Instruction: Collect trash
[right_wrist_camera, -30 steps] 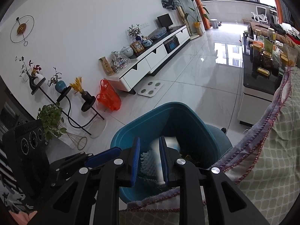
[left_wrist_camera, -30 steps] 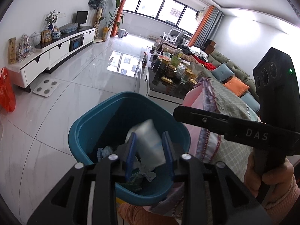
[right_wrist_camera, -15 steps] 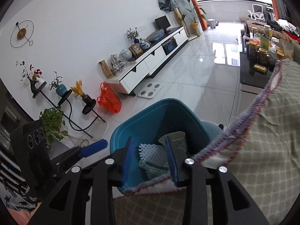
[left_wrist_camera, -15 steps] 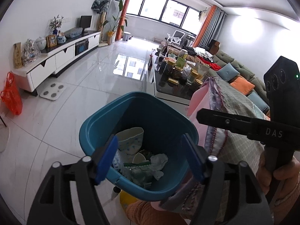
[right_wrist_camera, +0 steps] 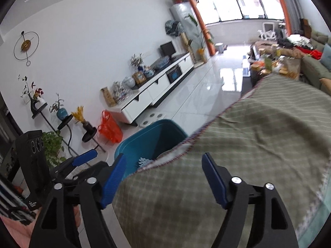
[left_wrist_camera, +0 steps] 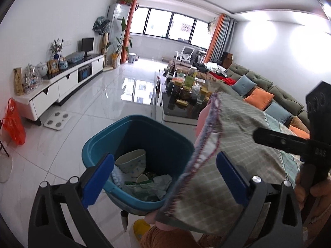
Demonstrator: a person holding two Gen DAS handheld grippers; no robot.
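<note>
A teal bin (left_wrist_camera: 144,128) stands on the white floor beside a checked cloth (left_wrist_camera: 231,136). In it lie a dotted paper cup (left_wrist_camera: 132,162), crumpled paper (left_wrist_camera: 161,183) and other scraps. My left gripper (left_wrist_camera: 164,177) hovers near the bin's front rim; its jaws are opening wide and nothing is pressed between them. In the right wrist view the bin (right_wrist_camera: 153,136) is half hidden by the cloth (right_wrist_camera: 258,144). My right gripper (right_wrist_camera: 164,179) is over that cloth, its jaws opening with nothing held.
A glass coffee table (left_wrist_camera: 175,113) crowded with jars stands past the bin. A sofa (left_wrist_camera: 258,82) runs along the right, a white TV cabinet (left_wrist_camera: 62,86) along the left wall. An orange bag (left_wrist_camera: 13,124) and a scale (left_wrist_camera: 58,121) lie on the floor.
Both grippers let go of their trash, which now lies in the bin, and their jaws spread wide. Both drew back from the bin; the right one now sits over the cloth.
</note>
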